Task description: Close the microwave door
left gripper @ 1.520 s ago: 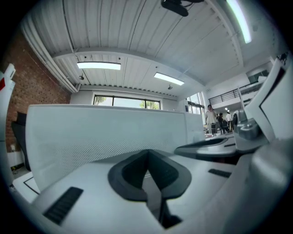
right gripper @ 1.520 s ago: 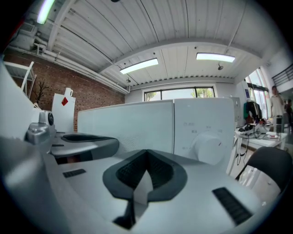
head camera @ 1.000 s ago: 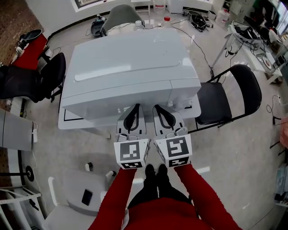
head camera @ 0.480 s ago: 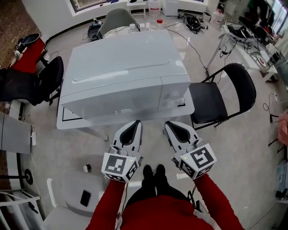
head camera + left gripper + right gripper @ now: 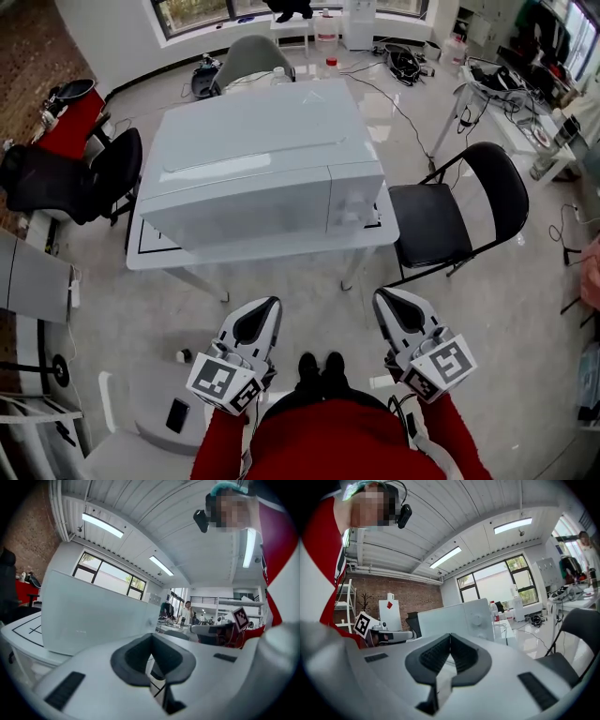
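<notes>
Head view | left gripper [image 5: 258, 317]: jaws pressed together, nothing between | right gripper [image 5: 398, 309]: jaws together, nothing held | microwave [image 5: 262, 164]: door shut, front facing the grippers, on white table [image 5: 281, 248] ahead of both, well apart from them | black folding chair [image 5: 441, 220]: ahead-right of right gripper

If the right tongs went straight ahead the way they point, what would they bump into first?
Probably the microwave, around its knob panel. Nothing shows between it and the right tongs. Depth is hard to judge, so the table edge could come first.
</notes>
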`<control>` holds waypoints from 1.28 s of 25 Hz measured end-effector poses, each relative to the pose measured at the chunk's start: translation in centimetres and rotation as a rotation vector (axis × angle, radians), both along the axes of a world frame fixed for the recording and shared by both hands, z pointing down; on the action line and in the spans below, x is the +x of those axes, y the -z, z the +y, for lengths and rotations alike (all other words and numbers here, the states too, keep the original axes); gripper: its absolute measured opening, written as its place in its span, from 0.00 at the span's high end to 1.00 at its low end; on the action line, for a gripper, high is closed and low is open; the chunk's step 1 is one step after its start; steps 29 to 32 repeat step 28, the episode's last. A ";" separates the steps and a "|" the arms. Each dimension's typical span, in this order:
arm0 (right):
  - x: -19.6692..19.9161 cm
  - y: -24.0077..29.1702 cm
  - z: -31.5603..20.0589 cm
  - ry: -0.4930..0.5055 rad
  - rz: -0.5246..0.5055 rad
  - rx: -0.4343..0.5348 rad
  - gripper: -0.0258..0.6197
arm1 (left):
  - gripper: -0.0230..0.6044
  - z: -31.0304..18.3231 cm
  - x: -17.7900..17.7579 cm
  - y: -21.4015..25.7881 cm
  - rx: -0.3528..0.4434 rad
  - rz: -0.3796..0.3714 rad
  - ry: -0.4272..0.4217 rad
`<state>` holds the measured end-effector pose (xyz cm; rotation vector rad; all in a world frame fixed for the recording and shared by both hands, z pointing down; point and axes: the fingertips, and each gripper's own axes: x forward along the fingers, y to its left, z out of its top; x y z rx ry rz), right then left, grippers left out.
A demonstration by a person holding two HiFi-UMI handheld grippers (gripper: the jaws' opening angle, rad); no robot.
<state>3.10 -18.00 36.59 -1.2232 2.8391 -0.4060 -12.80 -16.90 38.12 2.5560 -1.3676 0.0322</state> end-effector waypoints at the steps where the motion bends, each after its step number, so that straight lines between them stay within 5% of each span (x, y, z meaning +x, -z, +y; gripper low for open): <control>1: 0.1 0.3 0.1 0.003 0.000 0.024 0.94 | 0.95 0.2 -0.1 0.2 0.004 0.008 0.006; 8: -0.1 1.5 0.8 0.017 -0.001 0.102 0.94 | 0.95 0.8 0.3 0.9 0.033 0.016 0.009; 32: 0.5 0.2 2.6 0.017 0.004 0.092 0.94 | 0.95 2.5 2.4 1.2 0.050 -0.024 -0.041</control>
